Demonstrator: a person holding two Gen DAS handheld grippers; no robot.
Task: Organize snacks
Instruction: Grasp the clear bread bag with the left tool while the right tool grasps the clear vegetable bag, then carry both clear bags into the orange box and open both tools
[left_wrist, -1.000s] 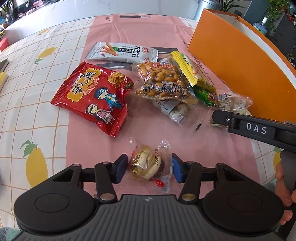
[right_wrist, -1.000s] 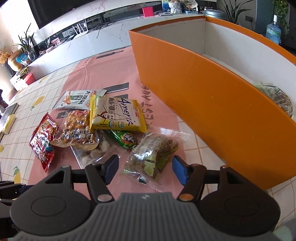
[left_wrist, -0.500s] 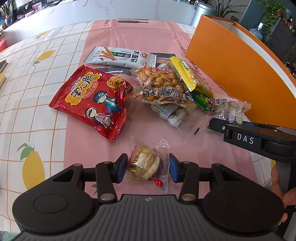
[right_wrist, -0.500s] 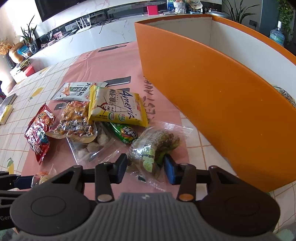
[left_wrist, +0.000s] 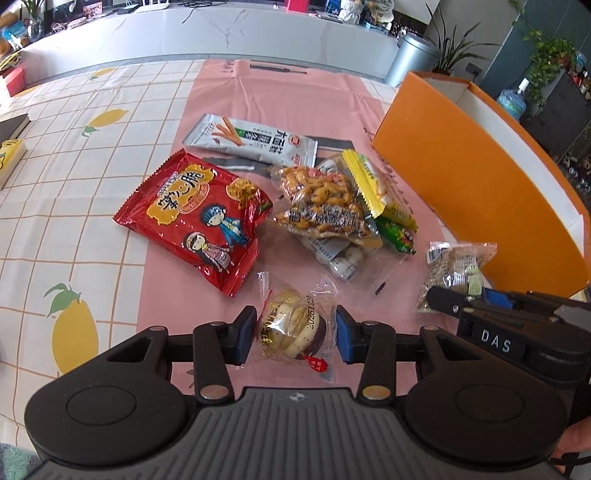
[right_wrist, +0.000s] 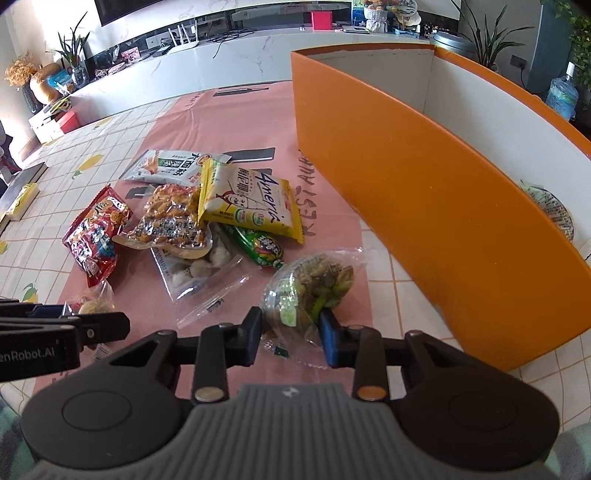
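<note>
Snacks lie in a loose cluster on a pink mat (left_wrist: 280, 92) spread over a lemon-print tablecloth (left_wrist: 74, 177). Left gripper (left_wrist: 294, 334), lower centre of its own view: jaws narrowed onto a clear-wrapped pastry (left_wrist: 295, 328), both blue pads touching the wrapper's sides; the pastry rests on the mat. Right gripper (right_wrist: 290, 336), lower centre of its view: jaws closed in on a clear packet of green-brown snack (right_wrist: 308, 290), pads pressing the near end of the packet, which lies on the mat just beside the orange box (right_wrist: 424, 206). Red noodle-snack bag (left_wrist: 194, 218), left of centre in the left view, flat on the mat's edge. Grey stick-snack packet (left_wrist: 251, 140) sits above it, toward the upper middle. Clear bag of orange nuts (left_wrist: 321, 203), centre, overlaps a clear pouch of white candies (left_wrist: 343, 260) below it. Yellow packet (right_wrist: 247, 201), centre of the right view, lies partly over the nut bag and over a green wrapped snack (right_wrist: 258, 245). The orange box, white inside, fills the right side of both views; a printed wrapper (right_wrist: 550, 210) shows inside it at the right edge of the right view. Books (left_wrist: 11, 147) sit at the far left edge of the left view. A grey bin (left_wrist: 412, 59) and potted plants (left_wrist: 454, 51) stand in the upper right background.
</note>
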